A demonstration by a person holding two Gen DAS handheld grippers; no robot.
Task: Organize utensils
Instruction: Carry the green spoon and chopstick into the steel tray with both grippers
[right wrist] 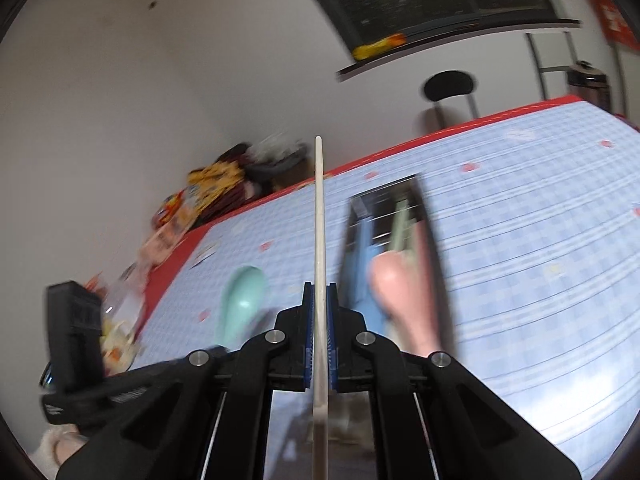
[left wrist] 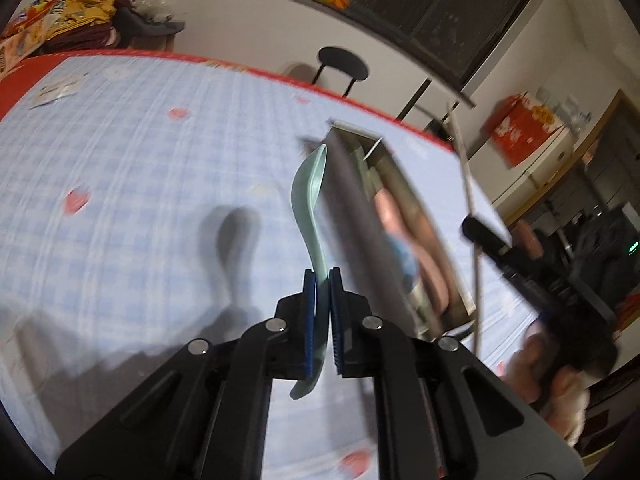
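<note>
Left claw (left wrist: 323,276) clamps one mint spoon (left wrist: 310,184); right claw (right wrist: 319,292) pinches one pale chopstick (right wrist: 319,208) — one utensil tray (right wrist: 416,200) lies ahead on the desk (right wrist: 540,260).

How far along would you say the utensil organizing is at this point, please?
Partly done: the organizer tray already holds a pink spoon and some blue and green utensils. In hand: the left claw is shut on a mint-green spoon, and the right claw is shut on a pale chopstick, both above the checked tablecloth. Left: placing these two in the tray.
</note>
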